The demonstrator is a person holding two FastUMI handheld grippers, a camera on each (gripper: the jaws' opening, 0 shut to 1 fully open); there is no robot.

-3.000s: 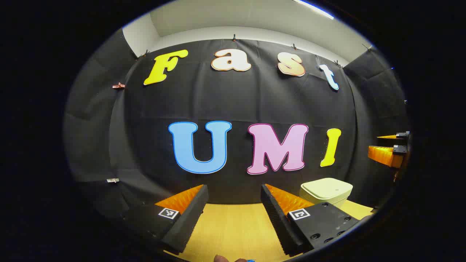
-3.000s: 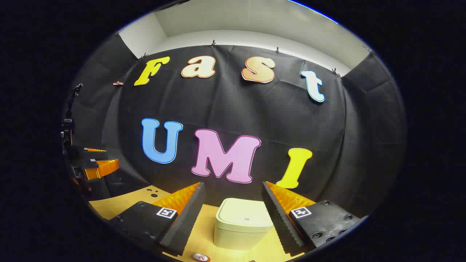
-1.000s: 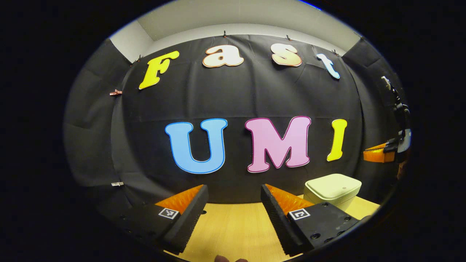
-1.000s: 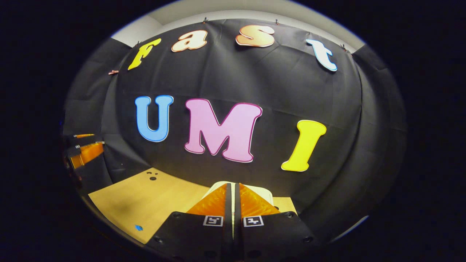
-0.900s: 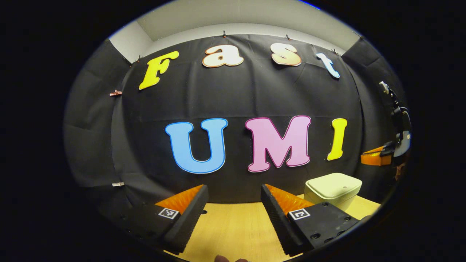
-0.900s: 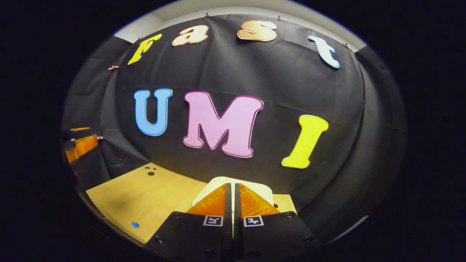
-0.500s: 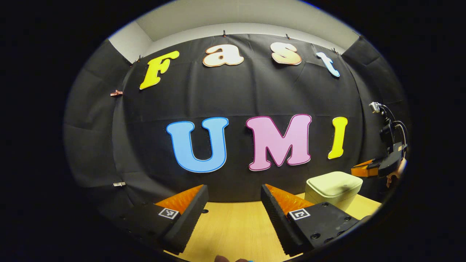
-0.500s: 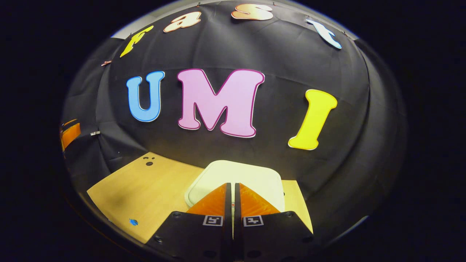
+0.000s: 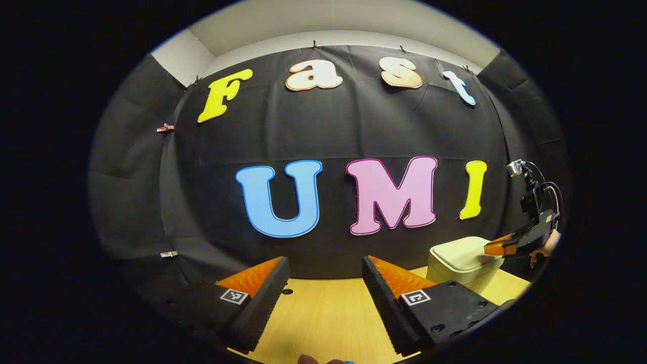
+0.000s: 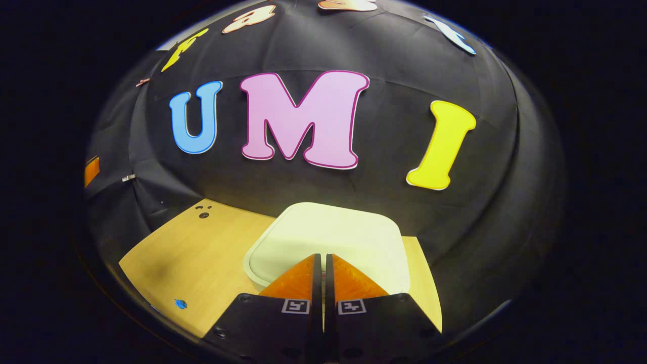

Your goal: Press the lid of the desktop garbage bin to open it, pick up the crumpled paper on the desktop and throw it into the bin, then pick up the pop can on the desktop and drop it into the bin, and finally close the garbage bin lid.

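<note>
- Left gripper view: the left gripper point(image 9: 323, 268) hangs over the desk point(image 9: 323, 323), jaws spread wide with nothing between them, much as it did a second ago.
- To its right stands the bin point(image 9: 462, 258), lid point(image 9: 462, 248) down. The right gripper point(image 9: 489, 248) has dropped from well above the bin to the lid's right edge; its tip seems to touch, though contact is hard to judge here. A hand point(image 9: 543, 247) holds it.
- Right gripper view: the right gripper point(image 10: 323, 260) has its jaws pressed together, nothing pinched. The lid point(image 10: 333, 237) has grown much larger under the tips since half a second ago, so the gripper has come down onto the bin point(image 10: 252, 270).
- Judgement: this is the opening press. The lid looks not yet sprung.
- Paper and can: I cannot place either from here.
</note>
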